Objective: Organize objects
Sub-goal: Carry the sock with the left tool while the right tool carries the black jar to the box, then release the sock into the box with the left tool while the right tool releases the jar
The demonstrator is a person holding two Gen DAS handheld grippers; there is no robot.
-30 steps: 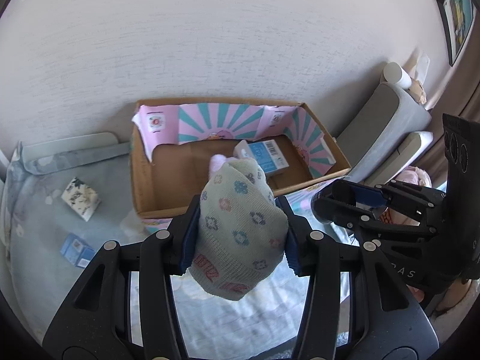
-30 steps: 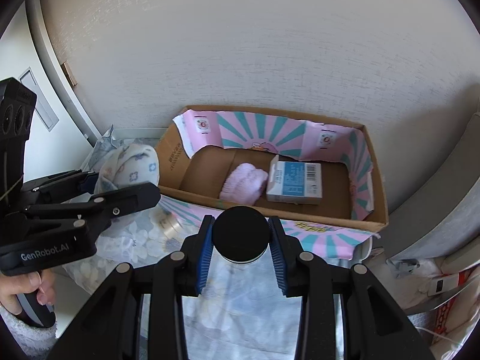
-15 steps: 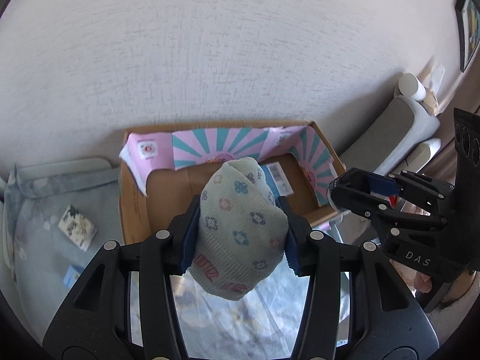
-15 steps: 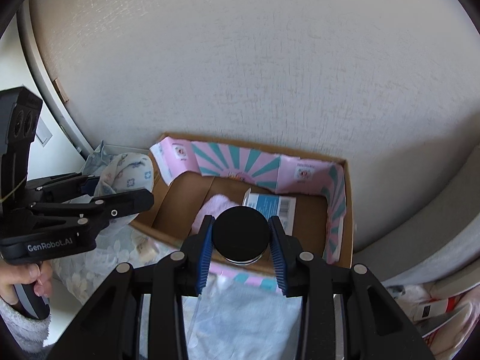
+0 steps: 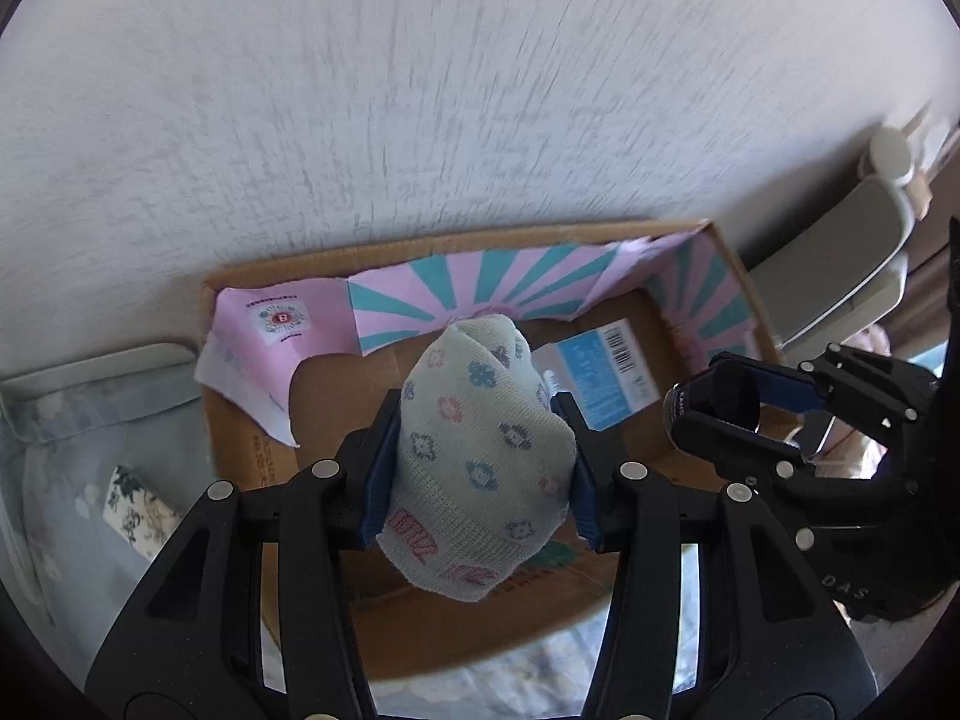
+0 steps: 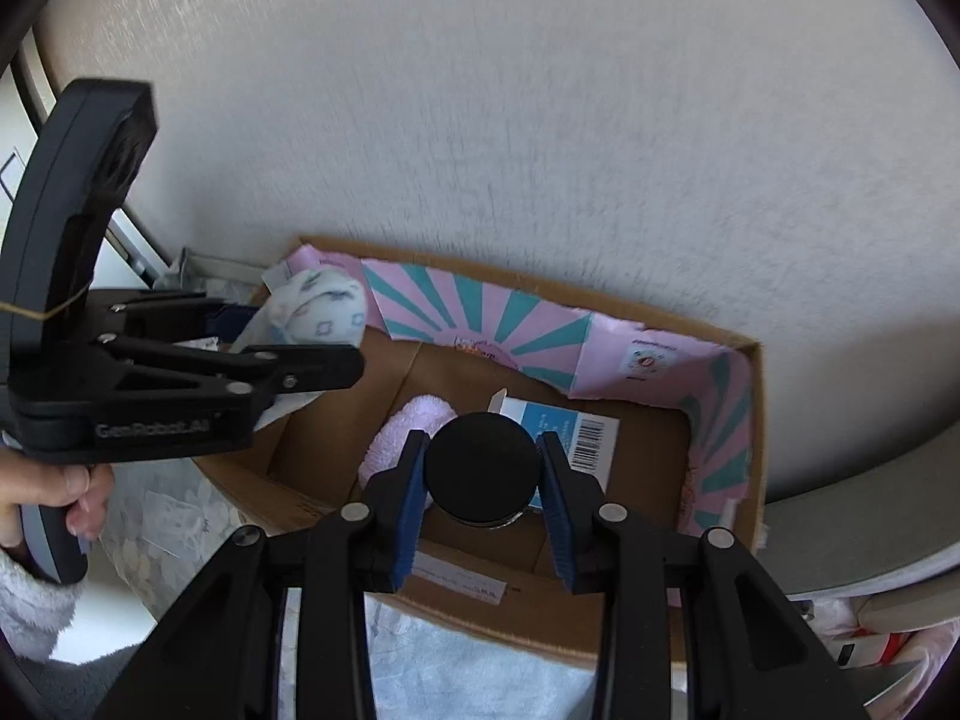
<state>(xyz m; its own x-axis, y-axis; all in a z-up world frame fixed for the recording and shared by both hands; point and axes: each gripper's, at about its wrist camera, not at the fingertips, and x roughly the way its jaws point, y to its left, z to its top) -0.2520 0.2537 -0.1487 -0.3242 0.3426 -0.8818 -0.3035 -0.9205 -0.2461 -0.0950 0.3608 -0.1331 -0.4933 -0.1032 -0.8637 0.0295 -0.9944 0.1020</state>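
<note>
Cardboard box (image 5: 240,438), open-topped, lined at the back with pink and teal striped paper, set against a white textured wall. Left wrist view: the left tongs (image 5: 480,456) are angled steeply down over the box and clamp a pale knitted sock (image 5: 480,456) with small flower motifs; the sock stands on end between the blue pads, its long axis running away from the camera, rounded end toward the back wall. Behind it, on the box floor, lies a blue and white carton (image 5: 600,372) with a barcode. To the right, the right tongs (image 5: 720,402) hang over the box's right end, gripping a dark jar (image 5: 720,399). Left of the box, a small floral packet (image 5: 135,516) lies on a pale floral cloth (image 5: 60,420).

Right wrist view: the right tongs (image 6: 483,468) are shut on the jar (image 6: 483,468), black lid facing the camera, axis pointing down into the box (image 6: 756,420). Beneath lie a pink fluffy cloth (image 6: 402,426) and the carton (image 6: 576,432), side by side. At left, a hand (image 6: 42,486) in a fleecy sleeve holds the left tongs (image 6: 312,330) with the sock (image 6: 318,312) above the box's left corner.
</note>
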